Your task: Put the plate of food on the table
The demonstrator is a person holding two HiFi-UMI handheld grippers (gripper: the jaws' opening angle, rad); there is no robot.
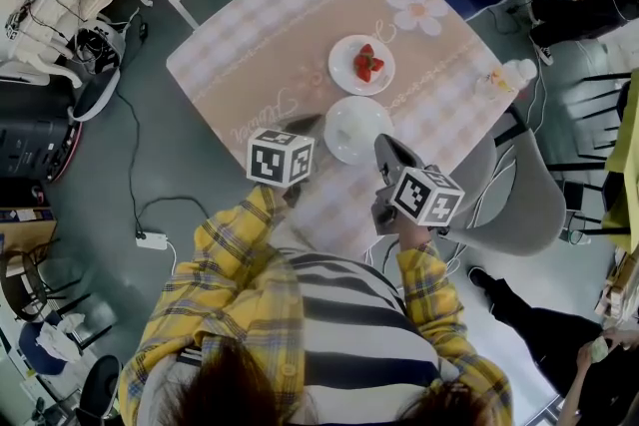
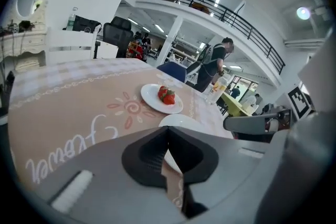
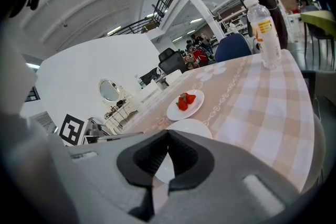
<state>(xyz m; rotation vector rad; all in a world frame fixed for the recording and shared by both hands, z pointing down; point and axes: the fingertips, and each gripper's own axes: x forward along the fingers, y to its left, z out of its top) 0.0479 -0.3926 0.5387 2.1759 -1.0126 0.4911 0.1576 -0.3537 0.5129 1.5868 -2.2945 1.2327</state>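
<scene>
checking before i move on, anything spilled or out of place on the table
Nothing spilled or askew: the strawberries sit on their plate, the empty plate lies flat, and the bottle stands upright, though close to the table edge.

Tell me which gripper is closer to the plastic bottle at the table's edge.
Right. The right gripper lies on the bottle side of the empty plate, nearer the person; the left gripper is across that plate, farther off.

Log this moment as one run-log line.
left tool shut, empty | right tool shut, empty | plate with strawberries resting on table | empty plate beside it, nearer the person
</scene>
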